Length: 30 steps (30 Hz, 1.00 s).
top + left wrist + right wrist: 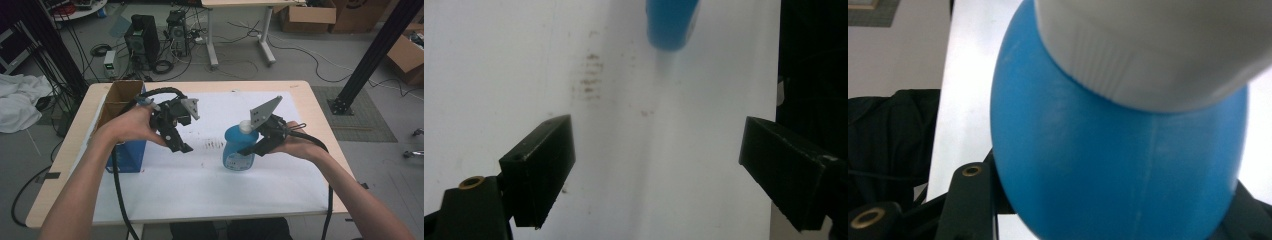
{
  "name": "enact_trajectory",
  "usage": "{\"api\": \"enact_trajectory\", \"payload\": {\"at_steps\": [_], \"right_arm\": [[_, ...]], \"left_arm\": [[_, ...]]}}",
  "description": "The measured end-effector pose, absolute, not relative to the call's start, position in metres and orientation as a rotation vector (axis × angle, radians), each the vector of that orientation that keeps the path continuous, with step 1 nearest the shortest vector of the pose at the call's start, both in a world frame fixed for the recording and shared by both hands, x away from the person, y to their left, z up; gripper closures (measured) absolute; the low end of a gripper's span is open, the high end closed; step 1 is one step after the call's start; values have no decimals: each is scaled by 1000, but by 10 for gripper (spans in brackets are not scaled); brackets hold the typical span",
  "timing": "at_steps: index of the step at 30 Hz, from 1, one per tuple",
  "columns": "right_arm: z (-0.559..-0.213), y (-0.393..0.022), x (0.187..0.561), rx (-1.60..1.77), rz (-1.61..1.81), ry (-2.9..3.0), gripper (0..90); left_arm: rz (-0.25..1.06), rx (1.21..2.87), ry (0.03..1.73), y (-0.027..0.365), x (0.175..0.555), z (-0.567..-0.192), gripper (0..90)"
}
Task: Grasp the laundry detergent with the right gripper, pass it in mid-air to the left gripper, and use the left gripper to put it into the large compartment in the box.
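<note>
Step in hand: the right gripper [252, 145] is clamped on the blue bottle [239, 147], which stands upright at centre right of the high view; this looks like a hold to steady or carry it.
Right tongs: pressed against the bottle's sides, the blue body [1118, 155] and white cap [1158, 50] bulging between them in the right gripper view.
Left tongs: the left gripper [179, 144] hangs left of centre, jaws apart with nothing between them; in the left gripper view the bare sheet shows through the gap.
Next move: probably the free gripper comes to the cap while the other keeps the bottle from turning; it calls for squaring the open jaws to the cap first.
Surface: a white sheet [210, 185] on a pale wooden table [65, 165], with a faint brownish smudge [214, 145] at centre.
Beside it: a blue carton [127, 155] with open cardboard flaps at the left edge.
Room: grey floor, cables, computer towers [142, 37] at upper left, cardboard boxes [307, 15] upper right; finer detail is hard to tell.
</note>
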State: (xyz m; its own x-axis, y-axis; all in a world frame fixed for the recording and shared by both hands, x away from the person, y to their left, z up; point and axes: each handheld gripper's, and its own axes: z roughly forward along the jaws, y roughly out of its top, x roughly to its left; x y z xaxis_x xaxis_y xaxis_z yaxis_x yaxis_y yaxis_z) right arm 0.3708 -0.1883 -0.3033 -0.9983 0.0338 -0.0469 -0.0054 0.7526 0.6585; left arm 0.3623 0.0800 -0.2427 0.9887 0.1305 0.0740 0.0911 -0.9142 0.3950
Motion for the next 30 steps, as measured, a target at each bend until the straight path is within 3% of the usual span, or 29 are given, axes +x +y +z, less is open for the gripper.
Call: {"api": "enact_trajectory", "payload": {"at_steps": [30], "right_arm": [[-305, -155, 376, -53, 1093, 2902, 455]], "left_arm": [[21, 2683, 47, 15, 376, -238, 158]]}}
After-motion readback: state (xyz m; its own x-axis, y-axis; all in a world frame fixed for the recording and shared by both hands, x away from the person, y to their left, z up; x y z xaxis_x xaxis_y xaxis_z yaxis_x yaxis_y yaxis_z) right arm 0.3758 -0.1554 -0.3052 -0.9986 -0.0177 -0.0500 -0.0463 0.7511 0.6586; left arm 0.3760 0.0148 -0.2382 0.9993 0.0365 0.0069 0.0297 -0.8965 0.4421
